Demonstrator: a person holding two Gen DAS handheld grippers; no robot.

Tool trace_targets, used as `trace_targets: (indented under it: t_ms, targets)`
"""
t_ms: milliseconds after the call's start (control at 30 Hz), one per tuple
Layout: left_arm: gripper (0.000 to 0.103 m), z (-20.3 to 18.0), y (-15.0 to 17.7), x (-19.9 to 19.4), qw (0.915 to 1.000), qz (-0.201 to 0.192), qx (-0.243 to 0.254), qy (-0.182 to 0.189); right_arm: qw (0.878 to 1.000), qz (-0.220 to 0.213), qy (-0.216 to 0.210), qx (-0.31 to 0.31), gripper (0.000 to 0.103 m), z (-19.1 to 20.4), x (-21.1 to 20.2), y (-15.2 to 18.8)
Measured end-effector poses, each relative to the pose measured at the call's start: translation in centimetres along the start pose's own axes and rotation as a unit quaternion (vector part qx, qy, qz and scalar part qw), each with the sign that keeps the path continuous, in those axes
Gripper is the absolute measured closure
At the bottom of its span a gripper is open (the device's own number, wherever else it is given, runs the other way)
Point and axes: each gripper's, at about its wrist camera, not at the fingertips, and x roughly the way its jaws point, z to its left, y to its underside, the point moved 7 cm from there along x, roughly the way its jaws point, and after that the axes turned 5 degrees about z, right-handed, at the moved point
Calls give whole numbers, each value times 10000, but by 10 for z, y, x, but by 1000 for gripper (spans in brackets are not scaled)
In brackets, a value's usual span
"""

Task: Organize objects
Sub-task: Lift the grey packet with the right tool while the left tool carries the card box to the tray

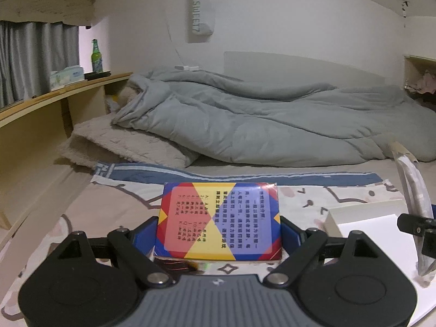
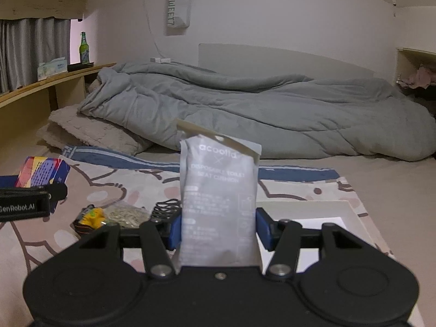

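While both grippers carry something above the bed, the main risk I see is a slip. The left gripper (image 1: pixel 219 231) pinches a card box (image 1: pixel 219 220) by its two side edges, pads pressed on smooth card, so the box could pivot or slide out if the hand tilts or jolts. The right gripper (image 2: pixel 218 231) pinches a grey pouch (image 2: pixel 218 199) low on its body; the pouch stands tall above the jaws, looks soft, and its top flap is bent, so I judge it could flop over or sag through the grip. The two grippers are near each other: in the left view the pouch shows at the right edge, and in the right view the box shows at the left, so a careless swing could knock one load against the other. A white tray (image 2: pixel 351 209) lies on the patterned mat (image 2: pixel 130 179) just under the right gripper, and I take it as the likely drop place; a bad release could land the pouch on its rim.

Counted: one card box, one pouch, one tray, one mat. On the mat in the right view lie one yellow packet (image 2: pixel 91 216), one clear bag of rubber bands (image 2: pixel 126 214) and one black coiled item (image 2: pixel 164 207). Behind, one grey duvet (image 2: pixel 272 109), one bottle (image 2: pixel 84 49) and one tissue box (image 2: pixel 51 68) on the shelf.
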Motion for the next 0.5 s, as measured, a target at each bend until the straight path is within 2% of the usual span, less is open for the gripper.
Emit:
trace_targets:
  t_ms: [267,500]
  targets:
    - [14,-45,0,3,9990,10,263,348,9998,42,193,-61,48,-41,-8,4]
    - [14,-92,3,8,9936,67,776,813,9984,462,321,-66,48,-75,0,20]
